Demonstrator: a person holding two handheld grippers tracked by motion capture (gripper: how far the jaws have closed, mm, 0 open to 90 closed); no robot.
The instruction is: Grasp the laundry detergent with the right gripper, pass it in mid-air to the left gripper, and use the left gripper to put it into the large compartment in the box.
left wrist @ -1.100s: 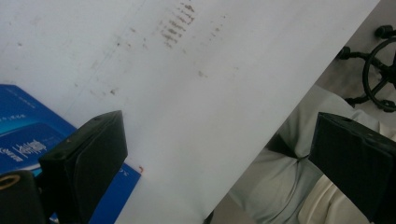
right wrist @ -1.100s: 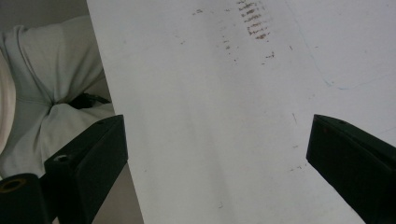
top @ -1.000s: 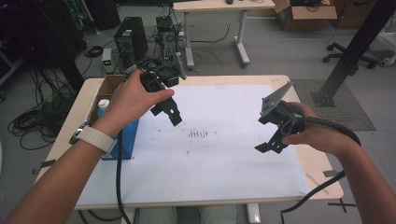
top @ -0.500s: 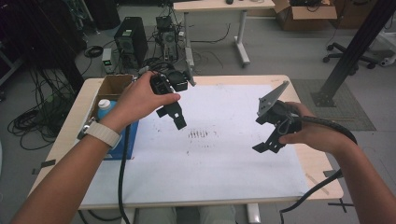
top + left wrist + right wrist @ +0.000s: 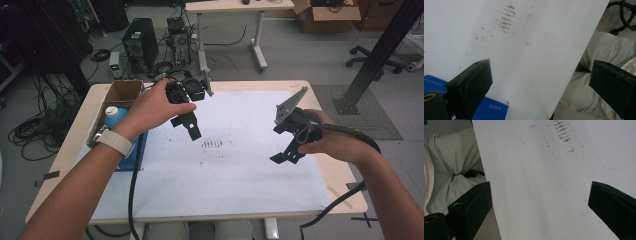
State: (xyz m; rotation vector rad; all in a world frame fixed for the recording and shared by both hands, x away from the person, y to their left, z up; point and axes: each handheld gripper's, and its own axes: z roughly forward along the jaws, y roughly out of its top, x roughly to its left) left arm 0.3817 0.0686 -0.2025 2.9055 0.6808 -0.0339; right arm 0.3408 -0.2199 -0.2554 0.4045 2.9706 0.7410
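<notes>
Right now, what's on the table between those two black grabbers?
In the high view, bare white sheet with a patch of brown smudges lies between the left gripper and right gripper.

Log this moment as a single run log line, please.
left gripper: open, empty, above white sheet | right gripper: open, empty, above sheet | blue box, bottle, cardboard box: at table's left, untouched

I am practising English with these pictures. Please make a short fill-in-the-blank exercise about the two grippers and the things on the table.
1. The jaws of the left gripper stand ____.
2. The right gripper holds ____.
3. The cardboard box sits at the table's far ____ corner.
4. The book near the left gripper is ____ in colour.

Missing words: open; nothing; left; blue
</notes>
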